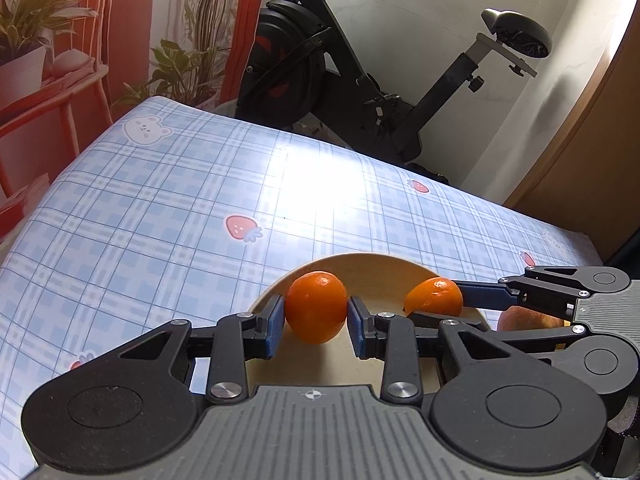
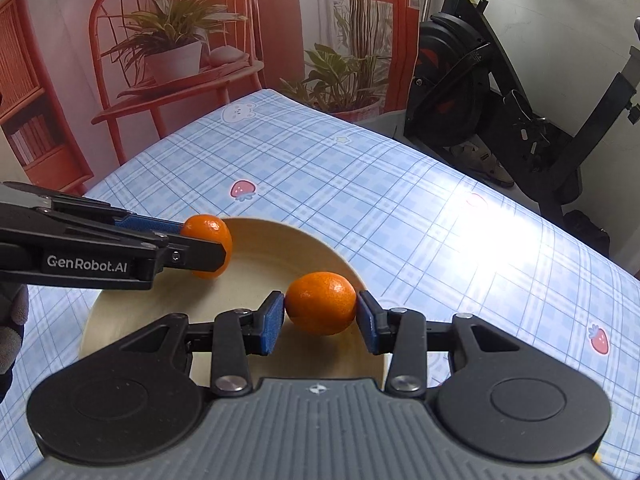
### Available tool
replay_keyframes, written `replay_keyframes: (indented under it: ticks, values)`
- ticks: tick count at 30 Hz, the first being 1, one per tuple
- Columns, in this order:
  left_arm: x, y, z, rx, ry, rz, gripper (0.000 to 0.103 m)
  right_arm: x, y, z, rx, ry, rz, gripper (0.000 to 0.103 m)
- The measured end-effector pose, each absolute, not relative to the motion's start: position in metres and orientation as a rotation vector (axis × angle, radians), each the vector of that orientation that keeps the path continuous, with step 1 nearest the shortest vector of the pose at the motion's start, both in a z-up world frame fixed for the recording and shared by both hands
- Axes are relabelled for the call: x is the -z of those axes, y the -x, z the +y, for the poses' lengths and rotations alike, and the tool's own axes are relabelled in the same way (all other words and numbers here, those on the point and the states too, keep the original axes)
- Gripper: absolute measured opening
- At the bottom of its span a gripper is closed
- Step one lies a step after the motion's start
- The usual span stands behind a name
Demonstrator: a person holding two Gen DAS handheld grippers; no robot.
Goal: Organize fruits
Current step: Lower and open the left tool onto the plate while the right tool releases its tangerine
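In the left wrist view my left gripper (image 1: 316, 320) is shut on an orange mandarin (image 1: 316, 300), its blue pads pressed to both sides, just above the inside of a beige plate (image 1: 360, 266). My right gripper (image 1: 440, 305) reaches in from the right, shut on a second mandarin (image 1: 434, 294) over the same plate. In the right wrist view the right gripper (image 2: 320, 316) clamps its mandarin (image 2: 322, 300) above the plate (image 2: 280, 236). The left gripper (image 2: 204, 242) comes in from the left, holding its mandarin (image 2: 206, 230) near the plate's far rim.
The plate sits on a table with a blue plaid cloth (image 1: 160, 208) printed with strawberries. A reddish fruit (image 1: 528, 318) shows behind the right gripper. A black exercise bike (image 1: 320, 72) stands beyond the far edge. A gloved hand (image 2: 12, 320) is at the left.
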State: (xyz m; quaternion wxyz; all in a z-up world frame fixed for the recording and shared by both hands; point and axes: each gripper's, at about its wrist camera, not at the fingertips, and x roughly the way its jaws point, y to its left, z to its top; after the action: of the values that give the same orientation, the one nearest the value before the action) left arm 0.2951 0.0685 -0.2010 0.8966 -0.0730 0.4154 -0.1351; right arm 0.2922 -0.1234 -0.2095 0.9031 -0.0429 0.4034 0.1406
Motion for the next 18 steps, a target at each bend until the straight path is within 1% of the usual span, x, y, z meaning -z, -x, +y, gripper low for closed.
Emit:
replay_keyframes:
  ticks: [4,7,11,18]
  values:
    - [0.202,-0.298,0.066,0.288,0.158,0.856,0.036,0.207,-0.293,-0.121,-0.318,0.094,0.807,0.043]
    - [0.197,-0.297,0.067,0.292,0.161,0.833,0.037,0.2,-0.292,-0.123,-0.329,0.086,0.792,0.047]
    - [0.187,-0.29,0.068,0.278,0.179,0.807,0.037,0.188,-0.28,-0.131,-0.324,0.061,0.767,0.047]
    - [0.158,-0.249,0.059,0.27,0.11,0.738,0.038,0.165,-0.236,-0.155,-0.283,-0.018,0.706,0.047]
